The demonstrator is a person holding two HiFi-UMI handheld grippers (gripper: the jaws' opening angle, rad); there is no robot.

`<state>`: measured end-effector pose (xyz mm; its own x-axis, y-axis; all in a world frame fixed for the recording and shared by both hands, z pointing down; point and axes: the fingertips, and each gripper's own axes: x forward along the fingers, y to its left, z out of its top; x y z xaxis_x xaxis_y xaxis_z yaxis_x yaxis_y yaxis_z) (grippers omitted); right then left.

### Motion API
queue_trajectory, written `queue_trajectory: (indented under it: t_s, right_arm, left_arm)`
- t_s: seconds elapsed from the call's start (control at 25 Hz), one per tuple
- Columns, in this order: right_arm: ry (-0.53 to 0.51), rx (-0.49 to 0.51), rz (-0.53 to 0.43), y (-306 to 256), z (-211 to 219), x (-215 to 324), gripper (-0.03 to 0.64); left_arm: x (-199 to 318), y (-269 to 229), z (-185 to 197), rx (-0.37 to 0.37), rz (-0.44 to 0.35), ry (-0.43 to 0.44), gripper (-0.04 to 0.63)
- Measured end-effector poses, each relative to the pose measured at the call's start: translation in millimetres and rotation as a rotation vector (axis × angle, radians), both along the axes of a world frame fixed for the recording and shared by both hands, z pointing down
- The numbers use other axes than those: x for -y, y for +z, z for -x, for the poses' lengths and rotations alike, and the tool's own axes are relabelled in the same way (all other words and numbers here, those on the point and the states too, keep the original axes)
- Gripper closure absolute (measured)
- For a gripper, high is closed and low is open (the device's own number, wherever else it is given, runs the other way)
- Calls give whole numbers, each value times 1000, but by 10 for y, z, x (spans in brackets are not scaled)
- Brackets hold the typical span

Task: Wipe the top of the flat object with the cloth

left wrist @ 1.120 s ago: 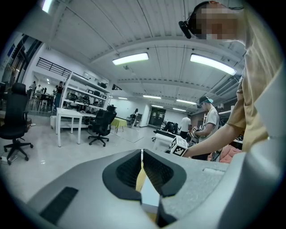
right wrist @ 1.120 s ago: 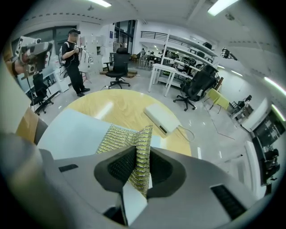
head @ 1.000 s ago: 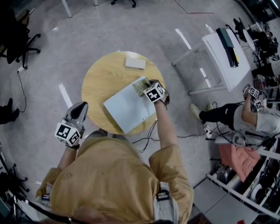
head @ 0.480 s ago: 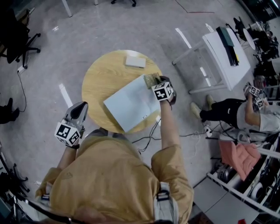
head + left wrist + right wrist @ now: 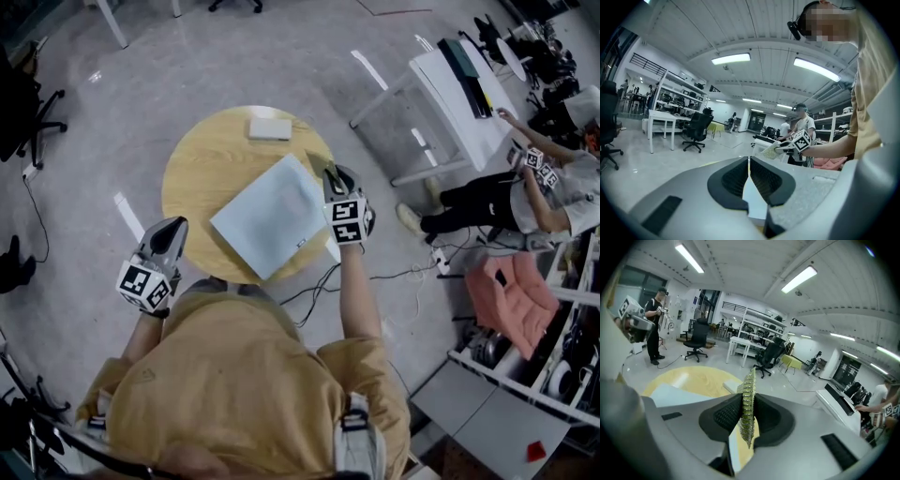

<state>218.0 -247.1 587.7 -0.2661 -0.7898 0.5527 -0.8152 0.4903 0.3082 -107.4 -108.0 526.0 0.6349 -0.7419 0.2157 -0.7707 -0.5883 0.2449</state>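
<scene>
Starting on the left: the left gripper (image 5: 171,228) hangs off the edge of the round wooden surface (image 5: 192,169), down by the person's side. Its own view shows the jaws pressed together with nothing between them, so it plays no part here.

Moving across, the flat object (image 5: 267,217), a pale board, lies near the middle of the surface. It is turned on the diagonal, and its long axis runs from near-left to far-right. A small white box (image 5: 269,127) sits at the far rim, well apart from the board and out of any wiping path.

Now the right gripper (image 5: 330,174): it is by far the nearer one, poised at the board's right-hand edge over the rim of the surface. Its jaws are clamped on the cloth (image 5: 748,405), a yellow-green textured piece standing edge-on between the pads. The cloth looks raised clear of the board, though contact can't be settled from here.

The key relation is that the board lies just to the left of the cloth. By my reading, the next stroke needs to drop and sweep leftward along that diagonal, and nothing on the board blocks it.

Further right, cables (image 5: 319,281) trail on the floor, and a seated person (image 5: 525,192) and a white table (image 5: 459,94) stand well clear.
</scene>
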Motion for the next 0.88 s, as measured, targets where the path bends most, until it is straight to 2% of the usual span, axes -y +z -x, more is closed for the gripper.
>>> queue_trajectory:
  t_s: [0.2,0.36,0.48,0.64,0.88]
  right_arm:
    - [-17,106,-9,-330,118,-505,552]
    - [-63,231,46,-454,268,-781,552]
    - [-131,312,111,-451,432,-1010,552]
    - [-175,351,185,-376,584,-1290,553]
    - [-283,515,405,154,972,-1798,554]
  left_arm:
    - [18,-12,-57,-2,-4,35,580]
    - [59,-10,-113,-9,-7,59,580]
    - [65,2,-143,-12,-2,67,580]
    - [63,-8,-211,-10,-10,92,580]
    - [14,45,-265,-8,-7,105,580]
